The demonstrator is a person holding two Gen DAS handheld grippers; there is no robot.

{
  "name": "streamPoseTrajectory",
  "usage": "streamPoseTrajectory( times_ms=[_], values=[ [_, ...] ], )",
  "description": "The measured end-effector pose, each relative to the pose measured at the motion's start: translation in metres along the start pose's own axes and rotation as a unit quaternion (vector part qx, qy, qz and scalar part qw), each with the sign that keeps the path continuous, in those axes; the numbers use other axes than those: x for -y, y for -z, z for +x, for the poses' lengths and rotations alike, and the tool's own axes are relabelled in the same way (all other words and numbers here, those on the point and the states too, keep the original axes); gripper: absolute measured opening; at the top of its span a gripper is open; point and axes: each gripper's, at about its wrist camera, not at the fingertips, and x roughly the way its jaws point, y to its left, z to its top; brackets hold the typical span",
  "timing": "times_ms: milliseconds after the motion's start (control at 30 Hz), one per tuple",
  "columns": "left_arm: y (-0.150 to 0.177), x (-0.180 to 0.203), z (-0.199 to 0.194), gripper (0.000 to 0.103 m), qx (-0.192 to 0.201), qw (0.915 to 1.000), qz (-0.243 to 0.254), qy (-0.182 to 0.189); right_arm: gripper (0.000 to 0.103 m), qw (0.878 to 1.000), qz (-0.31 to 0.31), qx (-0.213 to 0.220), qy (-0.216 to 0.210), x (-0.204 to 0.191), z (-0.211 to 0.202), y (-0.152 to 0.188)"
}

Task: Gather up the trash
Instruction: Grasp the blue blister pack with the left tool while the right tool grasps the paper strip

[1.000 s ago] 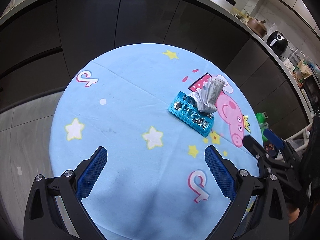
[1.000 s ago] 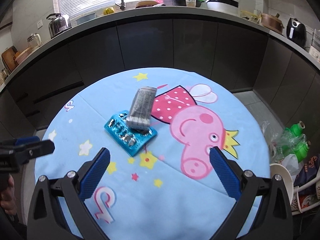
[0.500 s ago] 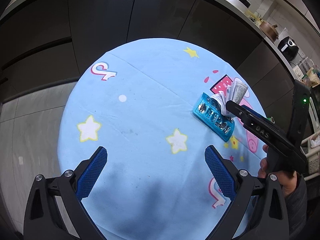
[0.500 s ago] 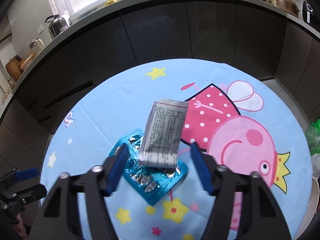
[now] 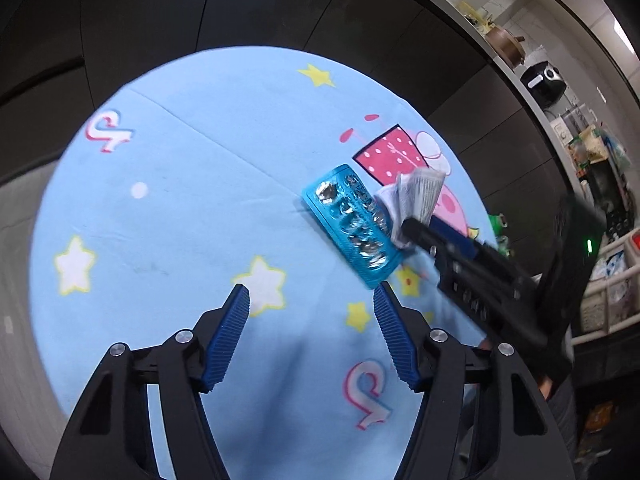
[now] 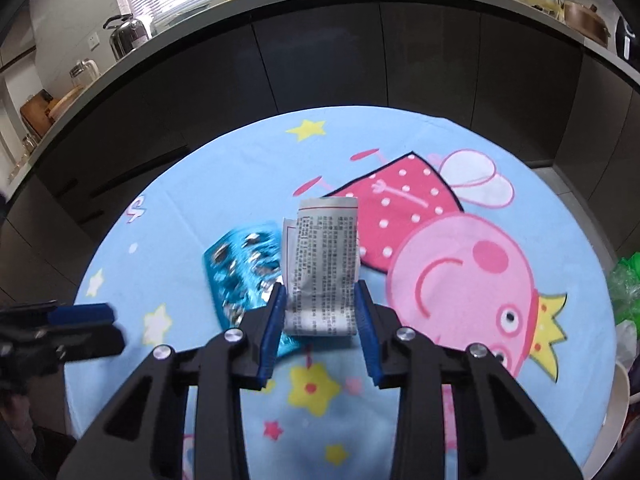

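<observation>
Blue ribbed pads line the fingers of both tools, set in black angular frames with silver bolts. The right hand-held gripper (image 6: 320, 300) has its jaws closing around a folded paper leaflet (image 6: 324, 268), white with dense small print and a thin red border; the pads sit at the leaflet's two long sides, and they appear to press it, though the contact itself is hard to make out. The leaflet lies partly over a turquoise blister pack (image 6: 244, 268), a flat rounded rectangle with crinkled silver foil pockets, near the middle of the round tabletop (image 6: 460, 152). Its near corner is hidden under the right tool's left finger, and its surface is blurred in the right wrist view.

The left hand-held gripper (image 5: 310, 300) hovers over the cloth with nothing between its closing jaws, its right finger tip just beside the pack's near corner.

A soft light-blue cloth with stars and a pink cartoon pig covers the tabletop. Dark cabinet fronts (image 6: 320, 68) curve behind it, under a kitchen counter carrying a steel kettle (image 6: 128, 36).
</observation>
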Motion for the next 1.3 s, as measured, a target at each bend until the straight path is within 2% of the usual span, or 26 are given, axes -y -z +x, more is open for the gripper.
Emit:
streamPoseTrajectory(
  times_ms=[133,200,300,467,633,733,833,867,1033,1100,1300],
  values=[
    [-0.007,0.007,0.02,0.062,-0.017,0.9995,-0.025,0.009,0.035,0.999,0.031,0.028,0.006,0.012,-0.028,0.015],
    [-0.013,0.014,0.031,0.064,-0.016,0.9992,-0.035,-0.002,0.035,0.998,0.044,0.04,0.019,0.023,-0.042,0.02],
    [-0.022,0.031,0.043,0.076,0.001,0.9982,-0.034,-0.049,0.035,0.996,0.056,0.051,0.041,0.04,-0.06,0.03],
    [-0.037,0.061,0.067,0.083,0.005,0.994,-0.024,-0.106,0.036,0.993,0.089,0.067,0.046,0.063,-0.081,0.046],
    [-0.038,0.08,0.098,0.084,-0.01,0.9833,0.0,-0.182,0.036,0.99,0.109,0.081,0.041,0.076,-0.095,0.059],
    [-0.034,0.089,0.107,0.085,-0.002,0.9752,0.032,-0.219,0.036,0.988,0.119,0.09,0.039,0.082,-0.103,0.063],
    [-0.029,0.093,0.104,0.07,0.01,0.9752,0.058,-0.214,0.037,0.986,0.129,0.101,0.036,0.087,-0.112,0.067],
    [-0.028,0.094,0.102,0.068,0.003,0.977,0.072,-0.201,0.037,0.985,0.133,0.103,0.034,0.088,-0.114,0.067],
    [-0.01,0.085,0.085,0.066,-0.025,0.983,0.119,-0.138,0.037,0.984,0.135,0.113,0.027,0.086,-0.124,0.07],
    [0.0,0.077,0.076,0.065,-0.032,0.9862,0.12,-0.109,0.037,0.984,0.133,0.115,0.026,0.084,-0.128,0.071],
    [0.026,0.058,0.046,0.064,-0.028,0.9919,0.103,-0.069,0.037,0.985,0.123,0.121,0.021,0.073,-0.139,0.073]
  ],
)
